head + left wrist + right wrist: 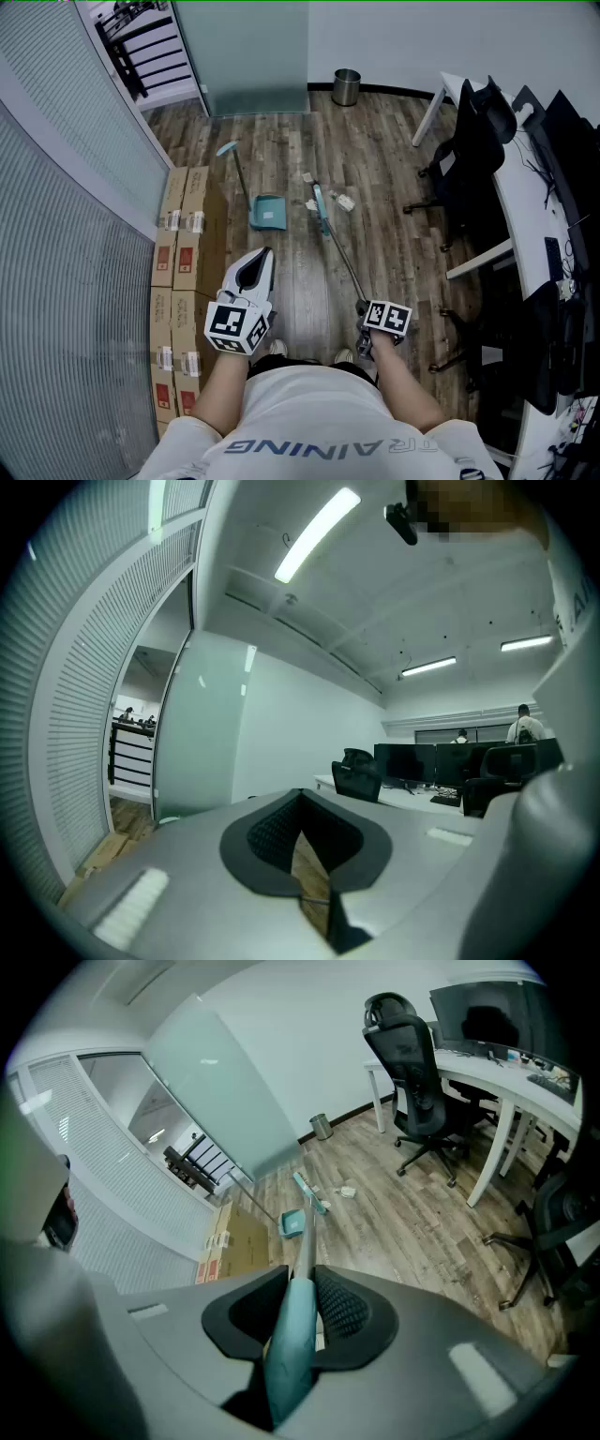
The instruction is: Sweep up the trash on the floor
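Note:
My right gripper [366, 323] is shut on the teal grip of a broom handle [289, 1335], which slants down and away over the wood floor. The teal broom head [321, 208] rests on the floor beside scraps of white trash [345, 202], with more scraps [307, 176] just beyond. A teal dustpan [267, 213] with a long upright handle stands left of the broom head; it also shows in the right gripper view as the dustpan [292, 1224]. My left gripper [261, 258] is held level above the floor, shut, with nothing between its jaws [302, 855].
Cardboard boxes [187, 244] line the ribbed glass wall on the left. A metal bin [347, 86] stands by the far wall. Black office chairs [473, 155] and a white desk [534, 216] fill the right side. The person's shoes [277, 349] are below the grippers.

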A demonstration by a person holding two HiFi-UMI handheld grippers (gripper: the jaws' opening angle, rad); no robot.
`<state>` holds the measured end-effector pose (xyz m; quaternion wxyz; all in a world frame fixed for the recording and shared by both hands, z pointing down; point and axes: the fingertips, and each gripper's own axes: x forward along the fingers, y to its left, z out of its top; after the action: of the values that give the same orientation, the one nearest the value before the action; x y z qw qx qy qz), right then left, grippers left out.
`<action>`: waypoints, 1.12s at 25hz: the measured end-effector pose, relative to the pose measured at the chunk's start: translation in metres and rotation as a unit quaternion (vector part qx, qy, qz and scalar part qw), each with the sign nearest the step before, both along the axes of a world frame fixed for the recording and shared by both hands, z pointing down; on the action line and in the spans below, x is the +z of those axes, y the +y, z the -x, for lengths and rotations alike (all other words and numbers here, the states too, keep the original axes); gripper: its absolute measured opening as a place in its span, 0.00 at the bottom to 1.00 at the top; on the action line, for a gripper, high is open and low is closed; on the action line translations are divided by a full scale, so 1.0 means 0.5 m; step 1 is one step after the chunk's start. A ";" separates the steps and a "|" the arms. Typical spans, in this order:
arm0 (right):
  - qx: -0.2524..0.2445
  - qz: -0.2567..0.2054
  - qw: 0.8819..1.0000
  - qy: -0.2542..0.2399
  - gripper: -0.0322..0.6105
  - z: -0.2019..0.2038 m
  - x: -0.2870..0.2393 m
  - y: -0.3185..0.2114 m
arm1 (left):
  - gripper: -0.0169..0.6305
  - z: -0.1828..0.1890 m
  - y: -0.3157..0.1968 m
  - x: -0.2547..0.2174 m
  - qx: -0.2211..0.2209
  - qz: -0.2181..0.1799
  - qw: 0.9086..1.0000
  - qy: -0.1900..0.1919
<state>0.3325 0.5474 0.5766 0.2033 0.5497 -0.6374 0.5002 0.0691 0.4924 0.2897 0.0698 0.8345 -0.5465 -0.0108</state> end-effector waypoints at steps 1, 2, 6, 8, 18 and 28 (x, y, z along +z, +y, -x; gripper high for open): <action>0.002 -0.001 1.000 -0.002 0.22 0.002 -0.001 0.001 | 0.03 0.002 0.001 -0.001 0.001 0.000 1.000 0.002; 0.004 -0.001 1.000 -0.003 0.22 0.003 -0.003 0.003 | 0.03 0.004 0.003 -0.002 0.003 -0.002 1.000 0.004; 0.005 -0.002 1.000 -0.005 0.22 0.011 -0.006 0.012 | 0.03 0.005 0.017 -0.007 0.017 -0.012 1.000 -0.003; 0.005 -0.002 1.000 -0.004 0.22 0.013 -0.008 0.016 | 0.03 0.008 0.018 -0.005 0.016 -0.010 1.000 -0.006; 0.023 -0.005 1.000 -0.003 0.22 0.039 -0.009 0.014 | 0.03 0.085 0.002 0.022 0.008 0.019 0.999 0.025; 0.048 -0.025 0.998 0.007 0.22 0.126 -0.016 -0.018 | 0.03 0.208 -0.049 0.043 0.029 0.029 0.998 0.043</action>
<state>0.2695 0.5383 0.5684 0.1697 0.5884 -0.6209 0.4894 -0.0347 0.4681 0.3112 0.1177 0.8462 -0.5188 -0.0289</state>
